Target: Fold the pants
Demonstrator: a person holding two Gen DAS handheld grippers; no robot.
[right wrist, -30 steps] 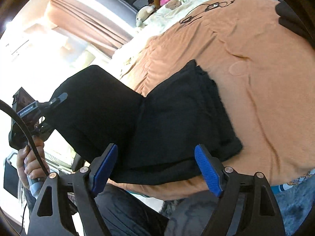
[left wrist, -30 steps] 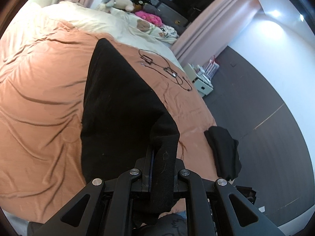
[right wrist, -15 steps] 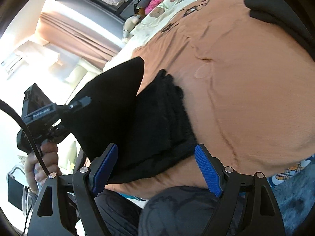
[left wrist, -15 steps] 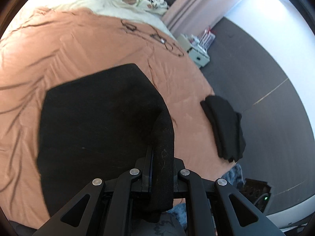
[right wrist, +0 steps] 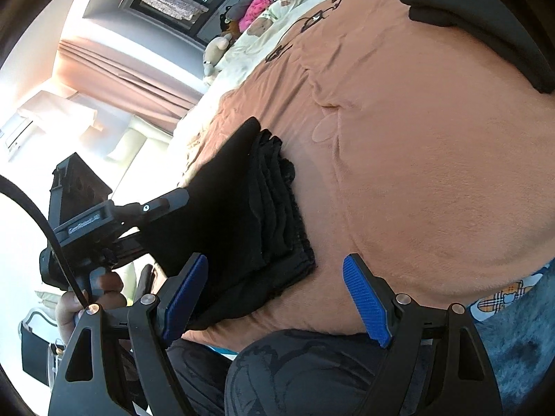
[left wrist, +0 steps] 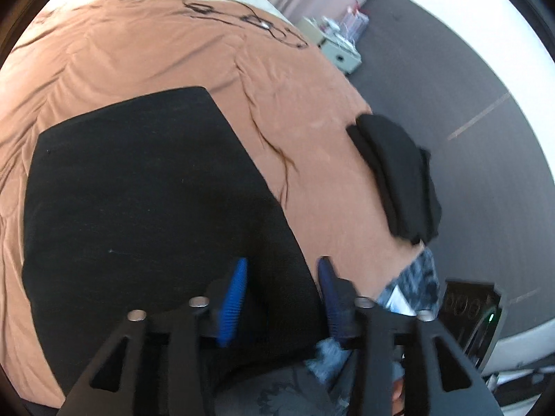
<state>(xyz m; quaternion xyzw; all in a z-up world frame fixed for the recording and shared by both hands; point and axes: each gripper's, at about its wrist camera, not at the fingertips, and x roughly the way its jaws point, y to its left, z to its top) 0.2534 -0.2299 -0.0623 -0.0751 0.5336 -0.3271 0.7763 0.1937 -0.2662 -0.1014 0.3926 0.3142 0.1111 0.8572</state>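
Observation:
Black pants [left wrist: 138, 208] lie folded in a flat stack on the orange bedspread [left wrist: 138, 55]. My left gripper [left wrist: 282, 277] is open, its blue pads either side of the near right corner of the pants. In the right wrist view the pants [right wrist: 274, 208] show as several stacked layers, with the left gripper's body [right wrist: 114, 215] at their left edge. My right gripper [right wrist: 274, 294] is open and empty, hovering over the near edge of the stack.
A second folded black garment [left wrist: 399, 176] lies at the bed's right edge; it also shows top right in the right wrist view [right wrist: 478, 24]. A black cable [left wrist: 249, 20] lies far on the bedspread. Stuffed toys [right wrist: 249, 17] sit by the pillows. My knee [right wrist: 312, 374] is below.
My left gripper laid the held flap of the pants down onto the stack and opened, letting it go. My right gripper stayed open.

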